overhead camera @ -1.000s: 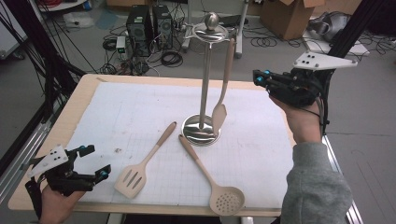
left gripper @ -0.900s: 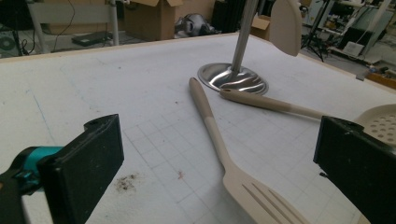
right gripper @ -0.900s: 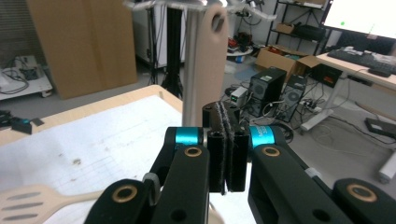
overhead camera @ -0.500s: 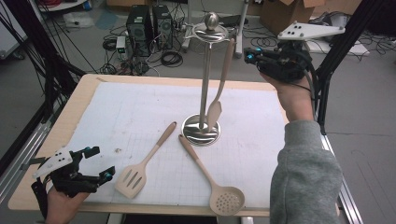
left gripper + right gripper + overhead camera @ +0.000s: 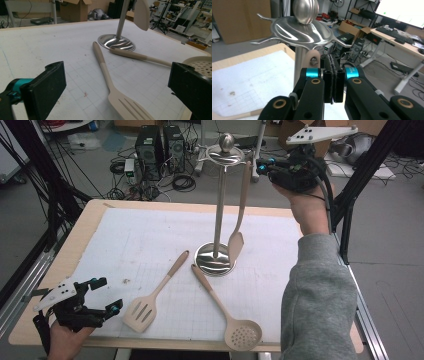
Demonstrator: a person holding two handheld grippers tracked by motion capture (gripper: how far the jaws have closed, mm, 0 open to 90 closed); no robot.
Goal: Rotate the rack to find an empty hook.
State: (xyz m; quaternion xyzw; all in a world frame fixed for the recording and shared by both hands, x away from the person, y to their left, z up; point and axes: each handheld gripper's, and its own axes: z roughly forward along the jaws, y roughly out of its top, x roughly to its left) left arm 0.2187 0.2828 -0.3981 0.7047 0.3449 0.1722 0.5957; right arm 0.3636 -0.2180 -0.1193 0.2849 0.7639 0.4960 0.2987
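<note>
A steel utensil stand point(image 5: 215, 260) rises from the middle of the table to its hooked top point(image 5: 305, 27). A beige spatula point(image 5: 239, 215) hangs from a hook on the stand's right side. My right gripper point(image 5: 261, 168) is raised level with that hook, jaws shut pad to pad point(image 5: 333, 72) with nothing between them. The spatula's holed handle end point(image 5: 313, 60) sits just beyond them. A slotted turner point(image 5: 150, 300) and a perforated skimmer point(image 5: 235, 322) lie flat in front of the stand. My left gripper point(image 5: 102, 296) rests open at the near left corner, facing the turner point(image 5: 130, 105).
A white gridded mat point(image 5: 150, 245) covers the wooden table point(image 5: 75, 245). Computer towers and cables point(image 5: 160, 150) stand on the floor behind. Black frame posts point(image 5: 360, 185) stand beside the table's right edge. The person's grey sleeve point(image 5: 315, 295) crosses the near right of the mat.
My right gripper has risen and moved left, from beside the table's right edge to the stand's top hook. The left gripper and the utensils on the mat have stayed put.
</note>
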